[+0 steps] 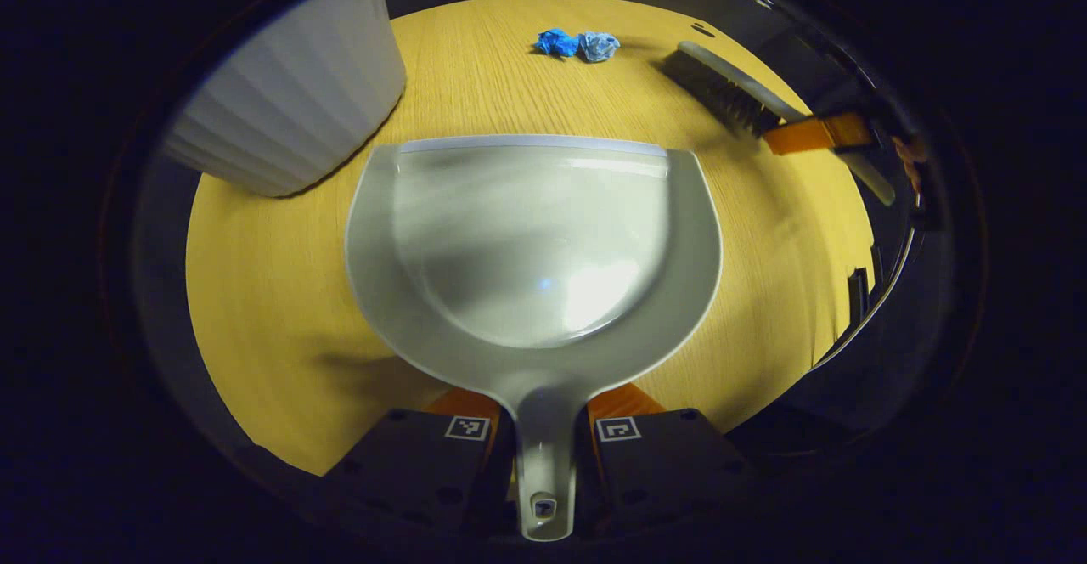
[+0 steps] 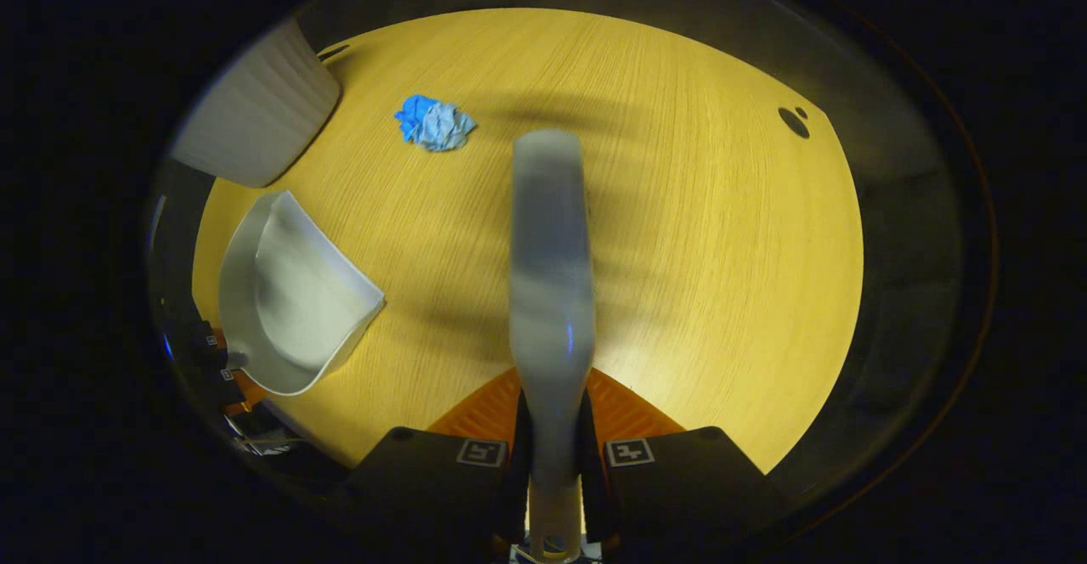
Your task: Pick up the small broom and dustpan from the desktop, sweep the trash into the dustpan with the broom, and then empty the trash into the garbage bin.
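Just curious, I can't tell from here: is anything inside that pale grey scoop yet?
Nothing: the pale grey plastic dustpan shows a bare, shiny inside. The crumpled blue paper scraps lie beyond its front edge on the yellow wooden desktop. Beneath the dustpan is hidden.

We see our left gripper (image 1: 543,437) as two dark, blocky housings, each bearing a small square black-and-white marker near its inner top corner and a few round screw holes. Our right gripper (image 2: 552,454) looks alike, with ribbed inner pads (image 2: 633,407).
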Available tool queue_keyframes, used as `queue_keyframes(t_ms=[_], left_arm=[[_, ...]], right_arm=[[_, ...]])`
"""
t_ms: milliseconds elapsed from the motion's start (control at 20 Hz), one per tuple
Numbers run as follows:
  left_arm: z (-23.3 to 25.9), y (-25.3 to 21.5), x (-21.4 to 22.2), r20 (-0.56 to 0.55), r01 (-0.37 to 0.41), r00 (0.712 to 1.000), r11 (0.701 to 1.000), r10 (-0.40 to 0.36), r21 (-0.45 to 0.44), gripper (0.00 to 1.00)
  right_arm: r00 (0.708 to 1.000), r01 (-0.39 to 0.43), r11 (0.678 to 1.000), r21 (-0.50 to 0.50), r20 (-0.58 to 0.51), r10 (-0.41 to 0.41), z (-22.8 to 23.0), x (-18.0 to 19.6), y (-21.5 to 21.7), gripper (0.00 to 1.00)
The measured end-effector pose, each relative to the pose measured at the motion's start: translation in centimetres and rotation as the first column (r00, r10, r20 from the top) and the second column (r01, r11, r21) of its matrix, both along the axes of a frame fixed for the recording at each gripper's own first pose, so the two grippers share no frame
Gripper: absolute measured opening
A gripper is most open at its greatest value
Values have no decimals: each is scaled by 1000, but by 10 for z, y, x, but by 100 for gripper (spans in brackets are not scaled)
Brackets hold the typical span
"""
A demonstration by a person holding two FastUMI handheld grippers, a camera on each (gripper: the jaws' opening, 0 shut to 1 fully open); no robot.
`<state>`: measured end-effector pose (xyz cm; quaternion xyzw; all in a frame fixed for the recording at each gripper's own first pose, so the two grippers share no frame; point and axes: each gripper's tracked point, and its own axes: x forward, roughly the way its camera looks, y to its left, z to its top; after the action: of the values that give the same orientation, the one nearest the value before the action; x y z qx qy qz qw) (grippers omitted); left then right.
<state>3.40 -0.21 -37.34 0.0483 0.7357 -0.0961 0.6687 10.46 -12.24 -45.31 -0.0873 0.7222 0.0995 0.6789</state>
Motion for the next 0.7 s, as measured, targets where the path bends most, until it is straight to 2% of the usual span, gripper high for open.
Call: queue_keyframes(t_ms=[150, 300, 350, 600, 700], left_arm=[[3, 5, 13, -32, 26, 999, 1000, -25, 12, 30], [2, 2, 24, -51, 19, 999, 1000, -18, 23, 29], [1, 0, 23, -53, 14, 999, 1000, -13, 28, 31], [-1, -6, 18, -73, -8, 997, 999, 11, 39, 30], [-2, -6, 17, -73, -8, 997, 999, 10, 36, 30]], right_arm=[[999, -46, 999, 26, 11, 46, -2, 45, 0, 28], [969, -244, 970, 16, 37, 243, -9, 84, 5, 28], [958, -285, 958, 18, 32, 285, -13, 95, 11, 28], [947, -323, 944, 70, 18, 322, -24, 138, 33, 28], [944, -329, 940, 89, 1, 330, -26, 137, 36, 31]])
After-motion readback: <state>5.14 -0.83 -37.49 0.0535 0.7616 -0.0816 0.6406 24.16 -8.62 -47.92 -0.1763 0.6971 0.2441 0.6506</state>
